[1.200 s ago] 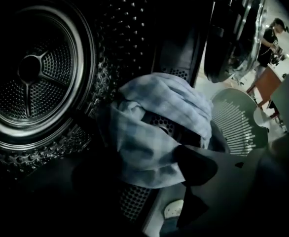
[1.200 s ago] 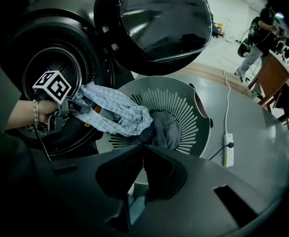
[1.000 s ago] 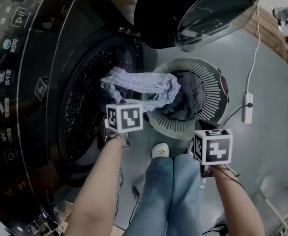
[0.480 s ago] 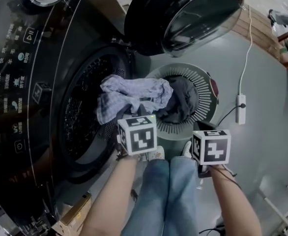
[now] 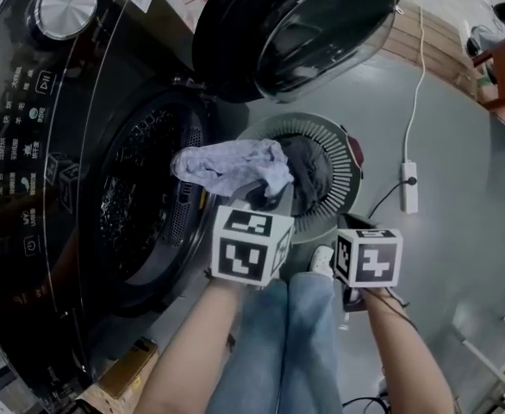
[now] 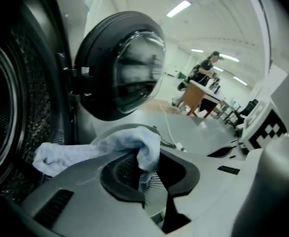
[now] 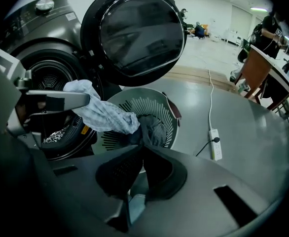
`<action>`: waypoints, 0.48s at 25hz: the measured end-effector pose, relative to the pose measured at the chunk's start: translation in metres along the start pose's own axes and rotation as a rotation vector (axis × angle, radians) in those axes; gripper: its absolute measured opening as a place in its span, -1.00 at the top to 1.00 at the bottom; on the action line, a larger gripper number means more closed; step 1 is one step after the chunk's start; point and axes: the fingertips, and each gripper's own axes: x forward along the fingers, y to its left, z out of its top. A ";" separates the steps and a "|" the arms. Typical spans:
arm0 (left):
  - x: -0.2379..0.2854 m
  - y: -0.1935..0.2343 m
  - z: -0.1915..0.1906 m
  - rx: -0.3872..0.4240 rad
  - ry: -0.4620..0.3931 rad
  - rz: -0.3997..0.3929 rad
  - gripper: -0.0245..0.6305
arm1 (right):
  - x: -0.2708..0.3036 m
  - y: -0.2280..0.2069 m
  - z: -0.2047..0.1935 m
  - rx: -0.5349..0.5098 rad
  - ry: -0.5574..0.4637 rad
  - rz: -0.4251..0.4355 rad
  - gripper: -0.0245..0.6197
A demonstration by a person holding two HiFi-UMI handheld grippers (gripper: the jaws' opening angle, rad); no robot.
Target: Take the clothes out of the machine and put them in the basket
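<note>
Cloth (image 6: 85, 154) pinched in left hand-held gripper (image 6: 149, 179), jaws narrow | right hand-held gripper (image 7: 140, 154) closed, empty

Basket (image 5: 346, 158) right of machine (image 5: 37, 171), cloth (image 5: 227, 164) over basket's left rim

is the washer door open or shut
Open. The door is swung wide off the front, and the perforated drum shows through the uncovered opening.
</note>
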 end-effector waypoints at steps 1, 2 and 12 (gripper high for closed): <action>-0.001 -0.011 0.005 0.007 -0.019 -0.046 0.74 | -0.002 -0.003 0.000 0.003 0.000 -0.002 0.91; -0.002 -0.021 0.010 0.013 -0.039 -0.089 0.74 | -0.003 -0.005 -0.001 0.007 -0.001 -0.004 0.91; 0.013 -0.035 0.006 0.077 -0.014 -0.087 0.47 | -0.006 -0.014 -0.001 0.017 -0.009 -0.008 0.91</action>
